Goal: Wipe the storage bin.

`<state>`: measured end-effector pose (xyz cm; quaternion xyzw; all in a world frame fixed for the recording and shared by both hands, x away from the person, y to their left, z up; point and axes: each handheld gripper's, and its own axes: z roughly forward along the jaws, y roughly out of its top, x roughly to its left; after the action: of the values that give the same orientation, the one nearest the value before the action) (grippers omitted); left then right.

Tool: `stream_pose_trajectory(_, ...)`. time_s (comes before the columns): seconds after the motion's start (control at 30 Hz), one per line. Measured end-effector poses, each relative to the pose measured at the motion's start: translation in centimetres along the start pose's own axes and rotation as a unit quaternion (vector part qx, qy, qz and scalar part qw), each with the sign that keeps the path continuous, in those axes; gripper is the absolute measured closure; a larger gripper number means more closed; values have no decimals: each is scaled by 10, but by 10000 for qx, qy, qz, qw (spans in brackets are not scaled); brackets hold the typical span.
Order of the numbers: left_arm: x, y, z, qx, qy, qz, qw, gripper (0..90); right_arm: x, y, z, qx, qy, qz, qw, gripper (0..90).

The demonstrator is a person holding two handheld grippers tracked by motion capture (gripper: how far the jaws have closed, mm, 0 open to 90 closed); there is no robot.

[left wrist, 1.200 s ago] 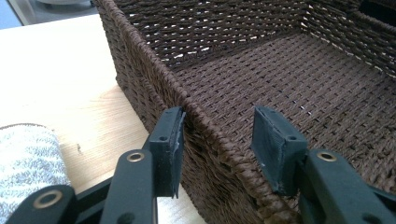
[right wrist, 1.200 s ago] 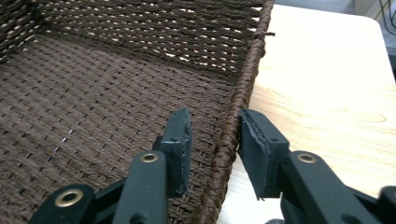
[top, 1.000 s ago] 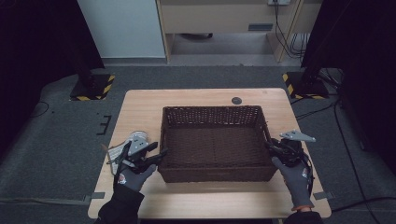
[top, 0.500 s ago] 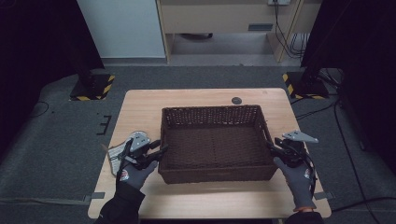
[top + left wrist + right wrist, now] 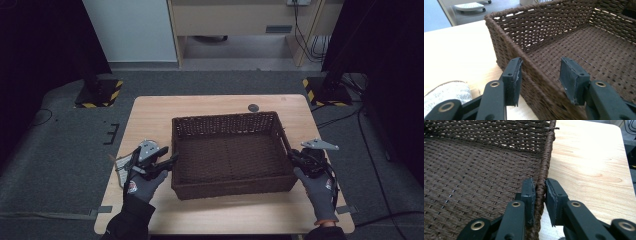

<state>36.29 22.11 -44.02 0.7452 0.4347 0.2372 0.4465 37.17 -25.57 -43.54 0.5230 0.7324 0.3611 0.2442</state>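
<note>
Brown wicker basket (image 5: 227, 152) sits mid-desk (image 5: 150, 112). At its right rim, the right gripper (image 5: 539, 192) has just closed, pinching the wall, seemingly for a two-handed lift. At its left rim, the left gripper (image 5: 540, 72) straddles the wall, pads apart, jaws just reopening.

Standing mid-table (image 5: 150, 120): brown wicker basket (image 5: 227, 125), walls blocking level passage. Lying just left of left claw (image 5: 169, 161): folded cloth (image 5: 122, 162). Leaving room above the basket's bare inside and along far table edge.
</note>
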Motion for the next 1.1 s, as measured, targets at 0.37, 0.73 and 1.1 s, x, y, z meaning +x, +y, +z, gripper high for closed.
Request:
stream_pose_trajectory(0.37, -3, -3, 9, 159, -85, -13, 9998, 564, -2, 0, 1, -154, -61, 9, 9999, 665)
stream_pose_trajectory(0.73, -18, -8, -3, 130, -55, 93, 9999, 540, -3, -8, -1, 74, -143, 27, 9999, 769)
stream_pose_trajectory(1.1, 5, -3, 11, -120, -32, -306, 9995, 445, -11, -1, 12, -17, -235, 15, 9997, 783)
